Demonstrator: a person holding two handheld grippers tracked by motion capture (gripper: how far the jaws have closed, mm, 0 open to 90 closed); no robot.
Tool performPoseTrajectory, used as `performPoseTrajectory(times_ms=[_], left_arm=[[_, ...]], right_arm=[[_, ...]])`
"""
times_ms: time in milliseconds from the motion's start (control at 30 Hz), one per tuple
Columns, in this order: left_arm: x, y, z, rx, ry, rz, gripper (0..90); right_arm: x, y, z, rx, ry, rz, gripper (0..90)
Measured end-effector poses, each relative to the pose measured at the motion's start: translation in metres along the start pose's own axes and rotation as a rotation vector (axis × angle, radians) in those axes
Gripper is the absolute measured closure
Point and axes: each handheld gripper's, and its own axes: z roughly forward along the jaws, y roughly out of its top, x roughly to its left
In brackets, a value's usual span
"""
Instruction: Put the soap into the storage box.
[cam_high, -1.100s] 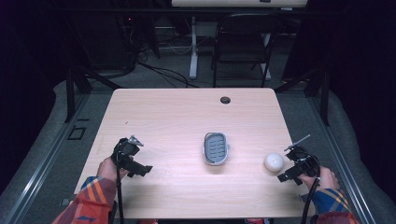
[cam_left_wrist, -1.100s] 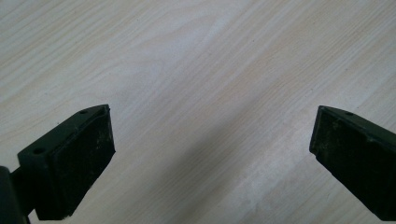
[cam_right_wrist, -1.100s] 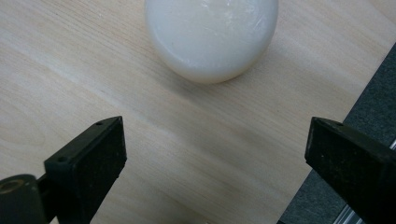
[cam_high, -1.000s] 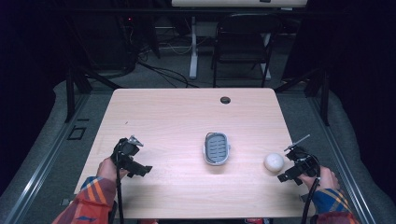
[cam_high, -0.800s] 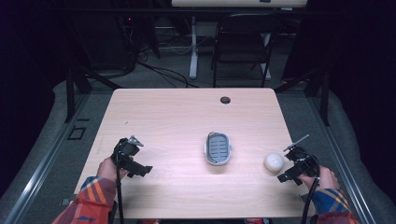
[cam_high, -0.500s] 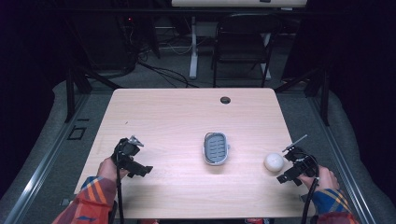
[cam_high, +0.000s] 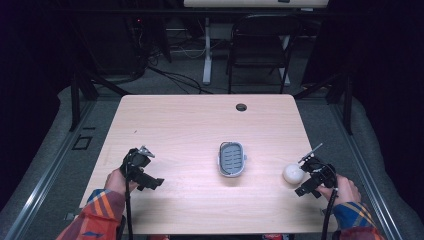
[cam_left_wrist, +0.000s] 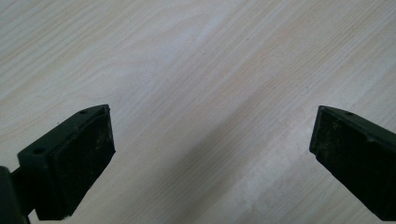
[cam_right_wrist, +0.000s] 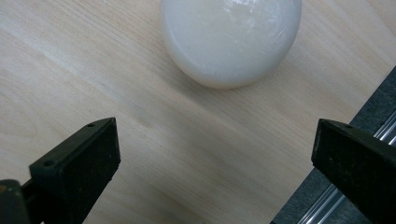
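A white ball (cam_high: 293, 173) rests on the wooden table (cam_high: 200, 130) near its right edge. In the right gripper view the ball (cam_right_wrist: 230, 39) lies just ahead of the jaws, apart from them. My right gripper (cam_high: 303, 176) sits close to the ball's right side; its jaws have just been opening and now stand wide, with only bare wood between them (cam_right_wrist: 212, 154). A grey oval dish (cam_high: 232, 159) with a ribbed inside sits mid-table. My left gripper (cam_high: 148, 170) hovers at the table's left front, open (cam_left_wrist: 210, 149) over bare wood.
A small dark round hole (cam_high: 241, 107) marks the table's far side. The table's right edge and a metal floor rail (cam_right_wrist: 322, 200) lie close beside my right gripper. A folding chair (cam_high: 260, 45) stands beyond the table.
The right gripper's jaws have spread a little wider beside the ball. The left gripper, ball and dish stay where they were.
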Motion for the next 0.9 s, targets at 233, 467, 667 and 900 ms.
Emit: performPoseTrajectory(times_ms=[233,467,667,900], left_arm=[[0.0,0.001,0.001,0.001,-0.002,0.008,0.0],[0.0,0.001,0.001,0.003,-0.001,0.01,0.0],[-0.001,0.001,0.001,0.006,0.001,0.011,0.0],[-0.001,0.001,0.001,0.006,-0.001,0.011,0.0]], right_arm=[[0.004,0.011,-0.002,0.003,-0.025,-0.024,0.0],[0.006,0.025,-0.003,0.044,-0.057,-0.08,0.0],[0.005,0.035,0.002,0.01,-0.03,-0.048,0.0],[-0.008,0.053,0.003,0.126,-0.017,-0.08,0.0]])
